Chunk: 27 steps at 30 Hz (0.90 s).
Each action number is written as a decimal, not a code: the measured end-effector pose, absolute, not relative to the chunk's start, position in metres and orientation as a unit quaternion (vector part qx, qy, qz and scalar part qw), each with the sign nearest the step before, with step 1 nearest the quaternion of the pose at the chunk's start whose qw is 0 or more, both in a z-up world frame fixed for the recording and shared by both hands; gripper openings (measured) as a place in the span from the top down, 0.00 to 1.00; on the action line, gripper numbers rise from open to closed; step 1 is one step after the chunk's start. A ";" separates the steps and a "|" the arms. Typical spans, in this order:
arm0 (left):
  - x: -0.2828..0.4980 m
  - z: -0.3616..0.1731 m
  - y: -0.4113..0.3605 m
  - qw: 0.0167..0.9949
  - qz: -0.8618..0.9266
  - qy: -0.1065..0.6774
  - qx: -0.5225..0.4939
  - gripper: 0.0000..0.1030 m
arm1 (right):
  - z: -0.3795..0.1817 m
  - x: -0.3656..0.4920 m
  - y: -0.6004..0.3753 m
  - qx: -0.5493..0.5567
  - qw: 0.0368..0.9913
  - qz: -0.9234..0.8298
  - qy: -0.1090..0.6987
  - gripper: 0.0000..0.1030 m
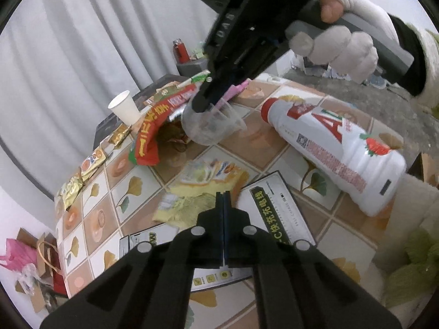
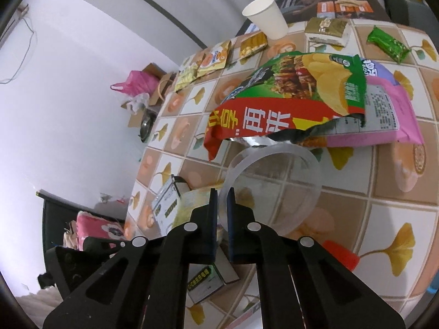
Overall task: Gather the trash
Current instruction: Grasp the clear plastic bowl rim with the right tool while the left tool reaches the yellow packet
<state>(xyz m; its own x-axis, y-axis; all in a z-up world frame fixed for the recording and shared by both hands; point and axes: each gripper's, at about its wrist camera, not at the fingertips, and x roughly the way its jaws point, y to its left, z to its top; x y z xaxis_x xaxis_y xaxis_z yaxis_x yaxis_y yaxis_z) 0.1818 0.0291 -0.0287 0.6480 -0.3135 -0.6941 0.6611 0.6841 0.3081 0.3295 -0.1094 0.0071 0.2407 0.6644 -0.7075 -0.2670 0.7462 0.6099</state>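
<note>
My right gripper [image 2: 222,192] is shut on the rim of a clear plastic cup [image 2: 274,186] and holds it above the tiled table [image 2: 384,170]. In the left wrist view the same right gripper [image 1: 204,101] holds the clear cup [image 1: 211,126] over an open red-and-green chip bag [image 1: 153,131]. The chip bag [image 2: 288,96] lies just beyond the cup, on a pink packet [image 2: 384,118]. My left gripper [image 1: 223,194] is shut and empty, above a crumpled yellow wrapper [image 1: 197,192]. A white yoghurt bottle [image 1: 337,145] lies on its side to the right.
A white paper cup [image 2: 267,17] stands at the table's far edge. Small snack packets [image 2: 214,57], a green packet [image 2: 387,44] and a cable box [image 1: 277,205] lie on the table. On the floor are a pink bag [image 2: 134,83] and cardboard.
</note>
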 end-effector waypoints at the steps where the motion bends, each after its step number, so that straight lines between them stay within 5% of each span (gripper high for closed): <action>1: 0.180 -0.026 0.031 0.867 -0.280 0.309 0.273 1.00 | 0.009 0.328 -0.111 0.188 0.766 0.305 0.534 0.95; 10: 0.178 -0.008 0.059 0.887 -0.262 0.331 0.186 1.00 | 0.025 0.308 -0.125 0.212 0.774 0.313 0.507 0.95; 15: 0.185 -0.024 0.059 0.874 -0.233 0.368 0.213 0.68 | 0.025 0.301 -0.130 0.220 0.774 0.313 0.504 0.95; 27: 0.220 -0.038 0.074 0.853 -0.229 0.464 0.061 0.67 | 0.024 0.297 -0.137 0.231 0.772 0.314 0.501 0.95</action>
<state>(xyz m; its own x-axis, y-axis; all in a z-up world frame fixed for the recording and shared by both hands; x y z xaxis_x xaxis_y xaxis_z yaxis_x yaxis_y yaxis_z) 0.2196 0.0736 -0.0377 0.4635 -0.3352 -0.8203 0.4481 0.8873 -0.1093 0.2969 -0.1371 0.0238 0.3002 0.7170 -0.6292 -0.2530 0.6958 0.6722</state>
